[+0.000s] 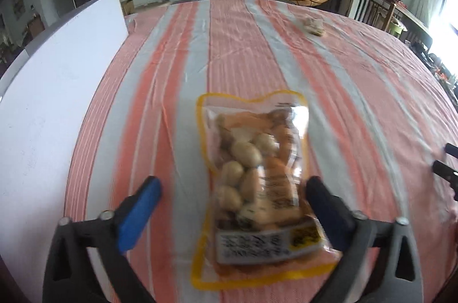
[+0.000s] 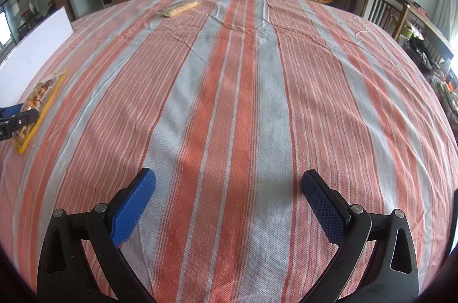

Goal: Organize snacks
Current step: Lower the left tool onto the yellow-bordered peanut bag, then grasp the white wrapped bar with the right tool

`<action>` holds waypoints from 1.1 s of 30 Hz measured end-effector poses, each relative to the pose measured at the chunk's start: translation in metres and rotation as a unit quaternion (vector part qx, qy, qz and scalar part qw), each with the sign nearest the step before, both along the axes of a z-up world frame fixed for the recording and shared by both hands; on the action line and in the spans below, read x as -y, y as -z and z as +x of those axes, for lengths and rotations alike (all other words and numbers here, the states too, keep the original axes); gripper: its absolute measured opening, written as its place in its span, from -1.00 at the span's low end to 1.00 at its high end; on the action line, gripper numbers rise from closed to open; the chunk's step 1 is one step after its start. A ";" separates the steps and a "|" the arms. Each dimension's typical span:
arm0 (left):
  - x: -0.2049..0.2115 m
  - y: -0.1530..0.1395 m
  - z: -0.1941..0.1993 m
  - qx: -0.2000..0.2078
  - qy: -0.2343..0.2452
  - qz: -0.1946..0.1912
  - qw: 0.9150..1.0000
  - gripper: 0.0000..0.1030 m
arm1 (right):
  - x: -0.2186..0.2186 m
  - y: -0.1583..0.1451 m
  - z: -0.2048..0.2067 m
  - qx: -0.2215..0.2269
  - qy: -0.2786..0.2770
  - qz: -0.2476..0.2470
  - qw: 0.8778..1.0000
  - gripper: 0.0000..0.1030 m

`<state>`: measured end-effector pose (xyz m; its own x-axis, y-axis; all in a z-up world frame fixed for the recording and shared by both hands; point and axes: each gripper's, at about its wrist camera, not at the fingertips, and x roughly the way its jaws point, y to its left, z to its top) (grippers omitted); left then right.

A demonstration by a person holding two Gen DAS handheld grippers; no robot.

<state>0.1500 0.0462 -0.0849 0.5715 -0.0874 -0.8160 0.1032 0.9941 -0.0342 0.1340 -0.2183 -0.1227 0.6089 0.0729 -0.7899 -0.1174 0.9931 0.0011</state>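
1. The snack pouch (image 1: pixel 254 185) is a clear packet with a yellow border and a white label, showing pale round pieces and orange-brown bits.
2. It lies flat on the striped tabletop (image 1: pixel 243 45), between the spread fingers of the left claw (image 1: pixel 233 188).
3. The right claw (image 2: pixel 229 185) gapes wide, holding nothing.
4. A second wrapped snack (image 2: pixel 180 8) lies at the tabletop's far side.

Glossy clear plastic snack pouch (image 1: pixel 254 185), matt woven striped tablecloth (image 2: pixel 229 79), seemingly cotton
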 end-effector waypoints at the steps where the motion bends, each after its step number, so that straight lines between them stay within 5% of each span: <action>1: -0.002 0.000 0.000 0.007 -0.001 -0.006 1.000 1.00 | 0.000 0.000 0.000 0.000 0.000 0.000 1.000 0.99; 23: 0.003 -0.001 0.009 0.007 -0.003 -0.001 1.000 1.00 | -0.001 -0.004 0.007 -0.024 -0.018 0.000 1.000 0.99; 28: 0.004 -0.001 0.009 0.007 -0.003 0.000 1.000 1.00 | -0.015 -0.037 0.075 -0.043 -0.030 0.077 0.996 0.96; 33: 0.004 -0.001 0.009 0.007 -0.003 0.000 1.000 1.00 | -0.070 -0.053 0.197 -0.049 -0.027 0.105 0.993 0.96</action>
<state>0.1592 0.0425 -0.0838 0.5839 -0.0835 -0.8075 0.0973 0.9947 -0.0324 0.3308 -0.1488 -0.0701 0.5209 0.2725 -0.8089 -0.1594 0.9620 0.2215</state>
